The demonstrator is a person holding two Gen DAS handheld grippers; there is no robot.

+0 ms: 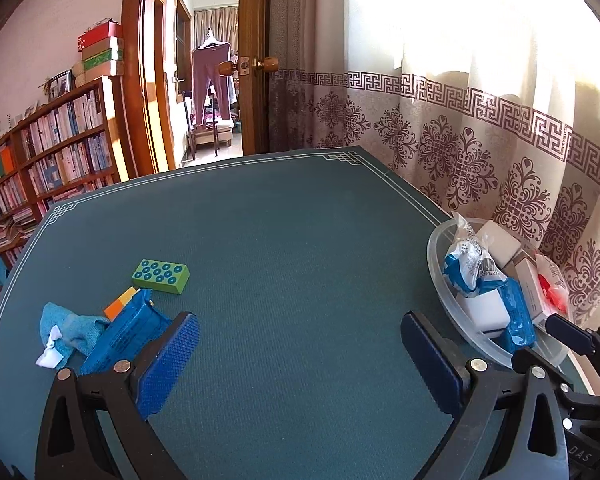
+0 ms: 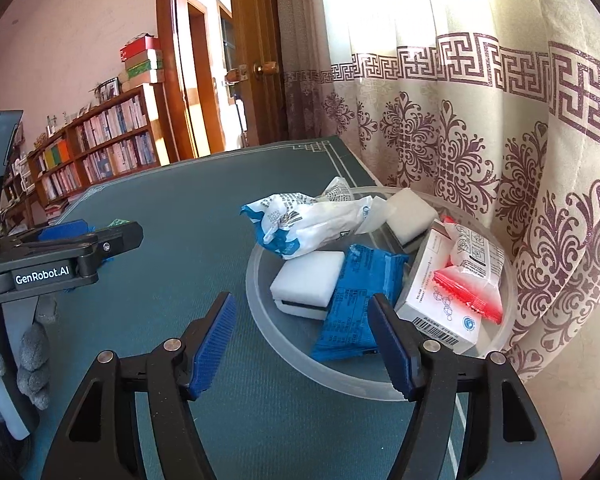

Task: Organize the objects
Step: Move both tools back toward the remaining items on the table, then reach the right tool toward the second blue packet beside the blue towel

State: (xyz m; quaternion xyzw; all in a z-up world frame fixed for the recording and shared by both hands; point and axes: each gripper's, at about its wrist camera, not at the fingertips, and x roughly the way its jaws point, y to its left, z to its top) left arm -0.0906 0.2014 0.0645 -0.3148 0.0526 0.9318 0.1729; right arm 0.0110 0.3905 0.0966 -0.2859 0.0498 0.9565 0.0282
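Grippers hovering over a green table mat [image 1: 300, 240], both with fingers spread and nothing between them.

Left gripper [image 1: 300, 356] is standing wide apart above bare mat; a green studded block [image 1: 161, 277], a blue packet [image 1: 122, 334], a blue cloth [image 1: 66, 330] and an orange piece [image 1: 119, 305] are lying loose just to its left; right gripper [image 2: 305, 344] is pointing at the near rim of a clear bowl [image 2: 284, 364] by the curtain [image 2: 500, 120], holding two white sponges [image 2: 306, 282], a blue wrapper [image 2: 354, 304], a white box [image 2: 440, 308] and crumpled packets [image 2: 300, 226].
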